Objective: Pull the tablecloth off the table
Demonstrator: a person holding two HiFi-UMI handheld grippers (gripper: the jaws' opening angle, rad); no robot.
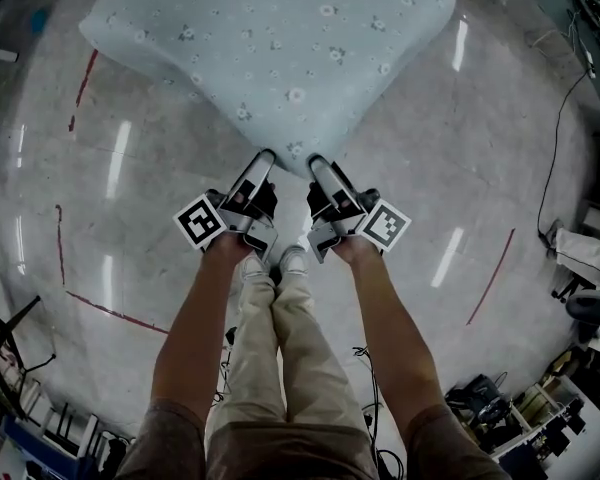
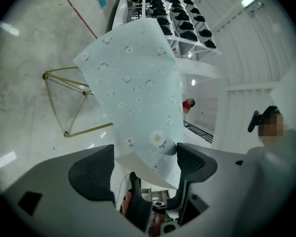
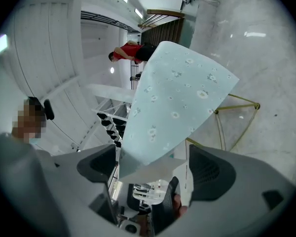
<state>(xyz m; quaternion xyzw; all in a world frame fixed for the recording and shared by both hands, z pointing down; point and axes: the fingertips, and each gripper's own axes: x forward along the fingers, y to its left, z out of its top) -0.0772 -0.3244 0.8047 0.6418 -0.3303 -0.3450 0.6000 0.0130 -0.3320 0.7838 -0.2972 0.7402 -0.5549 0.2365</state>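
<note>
left gripper (image 1: 264, 158): jaws apart around the tablecloth (image 1: 280, 48) hem, frame centre
right gripper (image 1: 316, 162): same, unclamped
step: we clamp both, then pull evenly

No words, brands or numerals can be read anywhere. The only signs are 2 black-and-white square patterns, on the left marker cube (image 1: 200, 221) and the right marker cube (image 1: 385, 225), just beside the tablecloth (image 1: 280, 38) corner.
</note>
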